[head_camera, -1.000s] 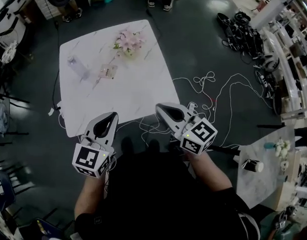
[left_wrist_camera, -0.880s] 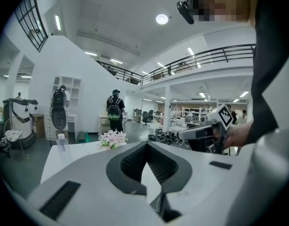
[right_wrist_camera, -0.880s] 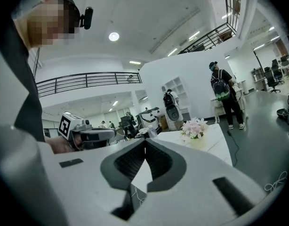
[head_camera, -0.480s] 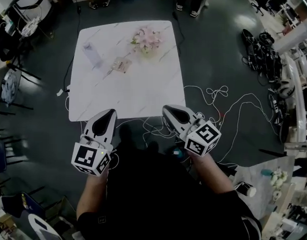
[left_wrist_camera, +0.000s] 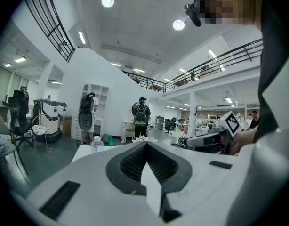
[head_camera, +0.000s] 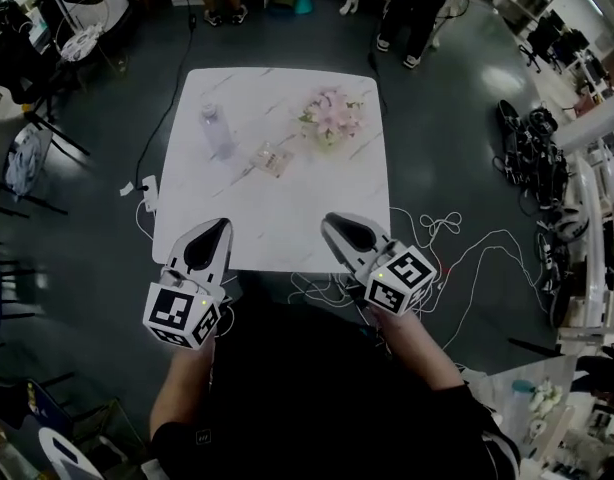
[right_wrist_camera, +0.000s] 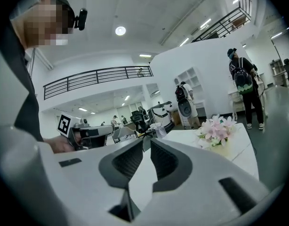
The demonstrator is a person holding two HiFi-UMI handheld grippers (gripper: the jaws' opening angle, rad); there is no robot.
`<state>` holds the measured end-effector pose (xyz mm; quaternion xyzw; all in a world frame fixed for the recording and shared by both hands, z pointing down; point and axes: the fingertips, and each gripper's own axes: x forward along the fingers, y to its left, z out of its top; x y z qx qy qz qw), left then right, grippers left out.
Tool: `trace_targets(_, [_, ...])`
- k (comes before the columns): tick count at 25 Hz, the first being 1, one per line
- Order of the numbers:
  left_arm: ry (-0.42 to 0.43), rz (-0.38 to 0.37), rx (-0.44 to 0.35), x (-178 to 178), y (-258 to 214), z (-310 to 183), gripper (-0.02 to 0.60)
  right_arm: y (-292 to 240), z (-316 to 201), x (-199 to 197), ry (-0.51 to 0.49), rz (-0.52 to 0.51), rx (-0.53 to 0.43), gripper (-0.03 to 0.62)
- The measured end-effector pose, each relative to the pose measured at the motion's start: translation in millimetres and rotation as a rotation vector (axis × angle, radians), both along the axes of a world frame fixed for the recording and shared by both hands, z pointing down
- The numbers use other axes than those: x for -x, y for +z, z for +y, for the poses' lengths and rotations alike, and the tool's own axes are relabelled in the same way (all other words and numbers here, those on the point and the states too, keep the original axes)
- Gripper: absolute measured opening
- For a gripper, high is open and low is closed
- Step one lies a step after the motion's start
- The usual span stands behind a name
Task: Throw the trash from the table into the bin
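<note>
The left gripper (head_camera: 223, 226) is held low at the near left edge of the bench (head_camera: 287, 238), its tip just over the rim. Its jaws are clenched together with nothing between them. The marker cube sits at its rear, by the person's hand.

Beyond it, on the far left part of the bench, stands a clear plastic bottle (head_camera: 216, 131) with a white cap. It is upright and well apart from the left gripper, ahead of it and in line with its tip. In the left gripper view the bottle shows just left of the closed jaw tips, far off.

A little right of the bottle and nearer the middle lies a small flat packet (head_camera: 274, 158), apart from the bottle. It sits ahead of and between the two grippers, and neither touches it.

Right of the packet, towards the far side, is a bunch of pale pink flowers (head_camera: 330, 118) in a low pot. In the right gripper view the flowers stand right of the jaws and the bottle shows just above the jaw tips, both far off.

The right gripper (head_camera: 331, 219) hovers over the near right edge of the bench, pointing towards the middle. Its jaws are clenched too, and empty.

On the dark floor to the right of the bench lies a tangle of white cables (head_camera: 457, 243). Two people stand beyond the far edge.
</note>
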<state>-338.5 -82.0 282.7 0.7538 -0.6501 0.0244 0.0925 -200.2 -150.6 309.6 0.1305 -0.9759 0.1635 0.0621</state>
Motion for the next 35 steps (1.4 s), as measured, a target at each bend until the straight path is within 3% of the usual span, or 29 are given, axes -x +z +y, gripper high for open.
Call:
trace_targets(6, [-0.034,-0.006,0.015,67.9,6.0,-29.3,0.014,4.6,-37.8,73.8,-0.041,0.019,0.007,0.020])
trace_targets(11, [-0.040,-0.006,0.028,113.0,8.4,-46.7,0.014,4.2,-60.4,129.0,-0.075,0.049,-0.003,0.095])
trace_targets(16, [-0.035,0.012,0.047,183.3,33.1,-80.1,0.014,28.7,-100.3,209.3,-0.079,0.095,-0.026,0.164])
trace_targets(23, [-0.023,0.038,0.093,218.1,60.7,-109.4,0.014,67.1,-126.5,264.9,-0.077,0.121,-0.026,0.267])
trace_targets(28, [-0.024,0.066,0.104,244.4,88.4,-127.8,0.014,95.8,-137.4,306.2,-0.106,0.155,-0.089,0.328])
trace_targets(35, [-0.033,0.121,0.125,265.0,125.2,-147.4,0.014,132.3,-148.9,344.4,-0.145,0.168,-0.108,0.354])
